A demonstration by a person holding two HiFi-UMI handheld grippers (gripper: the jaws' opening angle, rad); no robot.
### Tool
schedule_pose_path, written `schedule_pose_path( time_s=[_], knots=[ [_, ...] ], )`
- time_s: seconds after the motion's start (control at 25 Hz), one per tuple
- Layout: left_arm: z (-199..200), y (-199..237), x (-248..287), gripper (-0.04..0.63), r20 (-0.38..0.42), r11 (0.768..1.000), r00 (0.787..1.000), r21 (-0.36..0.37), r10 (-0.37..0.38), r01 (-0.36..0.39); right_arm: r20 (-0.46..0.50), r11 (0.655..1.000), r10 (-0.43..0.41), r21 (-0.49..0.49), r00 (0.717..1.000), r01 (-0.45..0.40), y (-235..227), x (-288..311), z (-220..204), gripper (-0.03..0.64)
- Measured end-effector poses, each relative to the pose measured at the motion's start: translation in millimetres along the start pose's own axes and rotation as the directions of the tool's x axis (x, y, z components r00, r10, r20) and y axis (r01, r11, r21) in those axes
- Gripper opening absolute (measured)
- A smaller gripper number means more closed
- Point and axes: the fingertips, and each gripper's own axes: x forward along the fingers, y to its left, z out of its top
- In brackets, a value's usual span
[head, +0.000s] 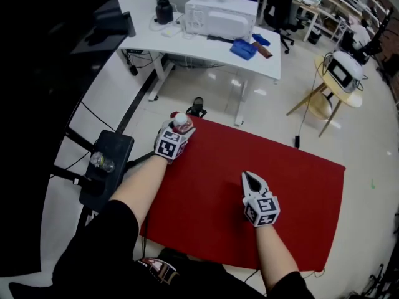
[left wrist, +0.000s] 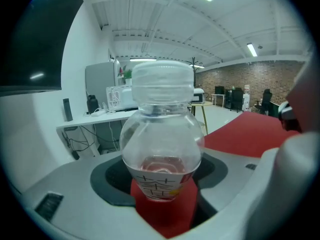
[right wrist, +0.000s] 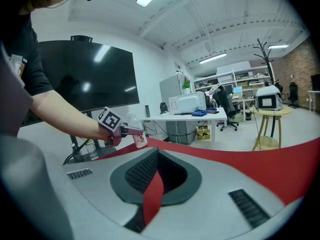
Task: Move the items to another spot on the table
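My left gripper (head: 177,129) is out at the far left corner of the red table (head: 299,185). Its jaws stand wide and are clamped on a small clear bottle (left wrist: 162,134), one dark pad on either side of the body. The bottle stands upright in the grip. It has a white cap (left wrist: 162,81) on top and a label (left wrist: 160,181) with dark characters round the lower part, and there is a little pinkish liquid inside. From the right gripper view I see it hanging at the table's corner edge. Whether its base touches the red surface, I cannot tell.

My right gripper (head: 252,180) is over the middle of the table, nearer to me and well apart from the left one. Its jaws are drawn together to a thin slit and hold nothing; only a sliver of red shows through.

Off the table to the left, a second clear bottle (head: 101,161) lies on a black stand (head: 118,145). Beyond the table's far edge is a white desk (head: 187,45) carrying a white appliance (head: 221,14) and some blue items (head: 244,48).
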Motion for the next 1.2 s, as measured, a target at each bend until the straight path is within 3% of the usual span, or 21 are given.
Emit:
schedule_pose_path(
  time_s=[0.2, 0.52, 0.88, 1.0, 1.2],
  knots=[
    [0.4, 29.1, 9.5, 0.307, 0.006, 0.995, 0.998, -0.08, 0.065, -0.064, -0.023, 1.0, -0.003, 0.004, 1.0, 0.003, 3.4, 4.4, -6.3, -0.008],
    [-3.3, 49.4, 23.6, 0.308, -0.002, 0.985, 0.992, -0.115, 0.126, -0.125, -0.038, 1.0, -0.001, 0.005, 0.999, 0.001, 2.1, 7.3, -12.5, -0.008],
    [-2.8, 41.9, 31.4, 0.323, -0.008, 0.983, 0.998, -0.167, 0.07, -0.07, -0.042, 1.0, -0.013, 0.018, 0.999, 0.014, -4.4, 4.9, -12.7, -0.006],
    [-4.2, 37.2, 23.8, 0.367, -0.007, 0.981, 0.998, -0.182, 0.066, -0.067, -0.038, 1.0, -0.016, 0.019, 0.999, 0.017, -7.1, 1.2, -9.5, -0.008],
    [-18.2, 22.2, -5.8, 0.374, -0.019, 0.972, 0.998, -0.222, 0.067, -0.07, -0.034, 1.0, -0.009, 0.006, 0.999, 0.009, -9.6, -11.0, -4.2, -0.008]
  ],
)
